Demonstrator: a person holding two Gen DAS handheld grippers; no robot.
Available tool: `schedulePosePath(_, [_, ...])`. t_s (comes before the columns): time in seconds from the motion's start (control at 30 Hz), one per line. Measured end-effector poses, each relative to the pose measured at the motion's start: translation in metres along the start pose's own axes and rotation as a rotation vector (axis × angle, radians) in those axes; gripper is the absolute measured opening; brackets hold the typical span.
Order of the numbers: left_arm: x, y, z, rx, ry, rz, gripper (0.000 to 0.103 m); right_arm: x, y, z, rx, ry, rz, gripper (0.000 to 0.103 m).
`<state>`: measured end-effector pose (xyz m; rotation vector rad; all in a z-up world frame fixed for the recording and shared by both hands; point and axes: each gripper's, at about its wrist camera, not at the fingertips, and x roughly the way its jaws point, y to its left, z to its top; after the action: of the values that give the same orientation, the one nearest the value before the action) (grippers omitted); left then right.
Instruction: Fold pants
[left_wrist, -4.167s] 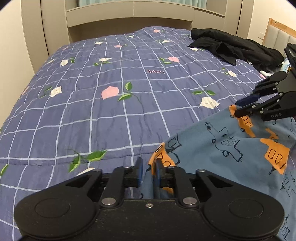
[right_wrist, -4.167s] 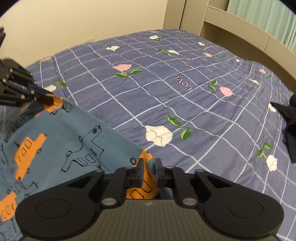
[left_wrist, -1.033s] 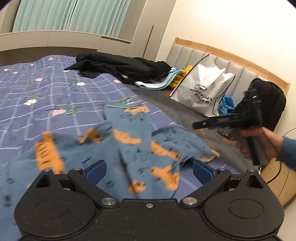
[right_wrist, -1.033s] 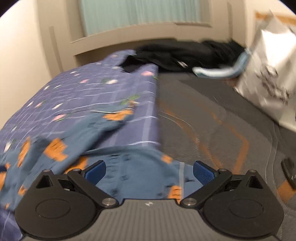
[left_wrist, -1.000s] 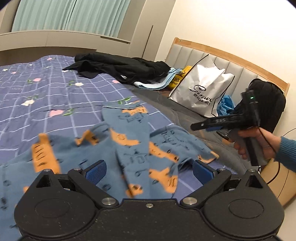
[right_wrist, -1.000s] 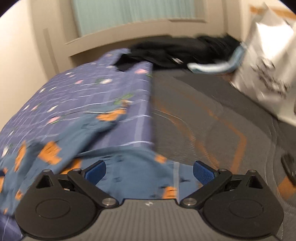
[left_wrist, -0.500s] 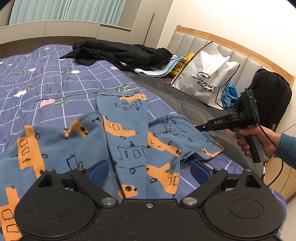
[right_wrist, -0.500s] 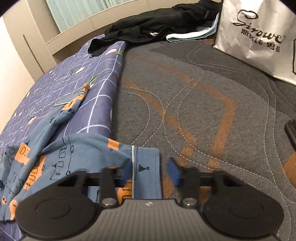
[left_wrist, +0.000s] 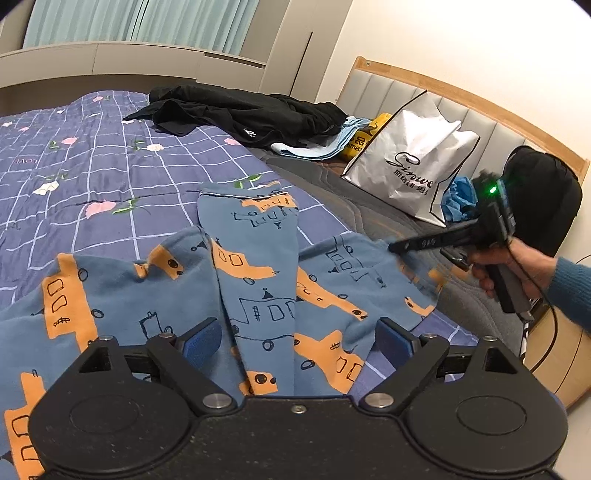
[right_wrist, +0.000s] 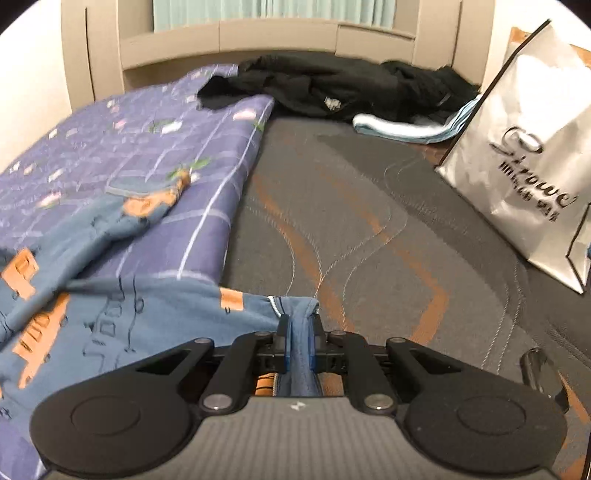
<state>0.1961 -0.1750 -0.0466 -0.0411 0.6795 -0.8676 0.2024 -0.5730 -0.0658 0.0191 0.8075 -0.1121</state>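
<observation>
The blue pants with orange car prints (left_wrist: 258, 273) lie spread on the purple floral quilt (left_wrist: 92, 173), one leg stretching away. My left gripper (left_wrist: 299, 341) is open and empty, just above the pants near their lower edge. My right gripper (right_wrist: 298, 341) is shut on the hem of the other pant leg (right_wrist: 155, 314), at the quilt's edge over the grey mattress (right_wrist: 369, 221). The right gripper also shows in the left wrist view (left_wrist: 397, 246), held by a hand at the right.
A heap of black clothes (left_wrist: 243, 110) and light blue cloth (left_wrist: 314, 147) lie at the far side of the bed. A white shopping bag (left_wrist: 413, 166) and a black backpack (left_wrist: 543, 206) lean on the headboard at right.
My right gripper has closed on the pant leg hem; half a second ago its jaws were apart around it. My left gripper stays open and has shifted slightly over the pants.
</observation>
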Motion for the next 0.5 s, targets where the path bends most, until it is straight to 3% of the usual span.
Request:
schedulePosePath(0.07, [0.002,0.0,0.001,-0.008,-0.001,-0.011,0.091,0.008,0.001,-0.003,0.001,0.046,0.028,0.015])
schedulePosePath(0.13, [0.004,0.001,0.002,-0.012,-0.002,-0.02,0.091,0.01,0.001,-0.005,0.011,0.057,0.029,0.037])
schedulePosePath(0.23, [0.011,0.004,0.005,-0.037,0.004,-0.02,0.088,0.002,0.008,0.003,-0.005,0.025,0.017,0.051])
schedulePosePath(0.4, [0.019,0.01,0.009,-0.103,0.03,0.018,0.083,-0.004,0.045,0.044,-0.078,-0.029,0.086,0.056])
schedulePosePath(0.5, [0.019,0.014,0.005,-0.144,0.039,0.06,0.074,0.003,0.076,0.072,-0.125,-0.046,0.155,0.056])
